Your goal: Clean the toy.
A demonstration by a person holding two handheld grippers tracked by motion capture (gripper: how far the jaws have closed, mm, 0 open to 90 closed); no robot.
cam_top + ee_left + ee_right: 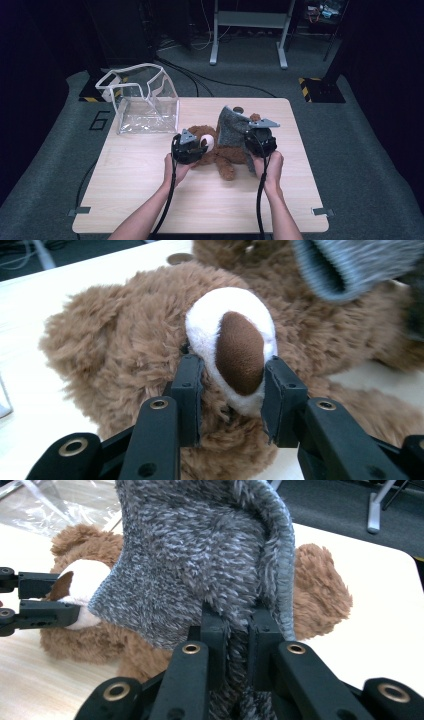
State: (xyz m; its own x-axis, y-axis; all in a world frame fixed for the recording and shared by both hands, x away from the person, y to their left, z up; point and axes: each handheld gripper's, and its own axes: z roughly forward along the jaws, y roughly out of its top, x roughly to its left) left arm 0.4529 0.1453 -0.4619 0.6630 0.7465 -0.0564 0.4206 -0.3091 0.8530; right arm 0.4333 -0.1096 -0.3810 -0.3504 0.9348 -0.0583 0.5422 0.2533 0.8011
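On the wooden table (150, 190), we are pinching the teddy bear's (120, 350) muzzle with our left gripper (231, 390) and clamping the grey sock (200, 560) tightly with our right gripper (234, 625); dark room around.

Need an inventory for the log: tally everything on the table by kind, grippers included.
Brown plush bear: 1
Grey fuzzy garment: 1
Clear plastic box: 1
Grippers: 2, the left gripper at the bear's snout, the right gripper shut on the garment
Total: 5

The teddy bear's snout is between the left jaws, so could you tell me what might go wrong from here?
1. The left gripper pinches only the teddy bear's soft white snout; the plush may slip free.
2. The right gripper holds a thin fold of the grey fuzzy sock, which could pull out.
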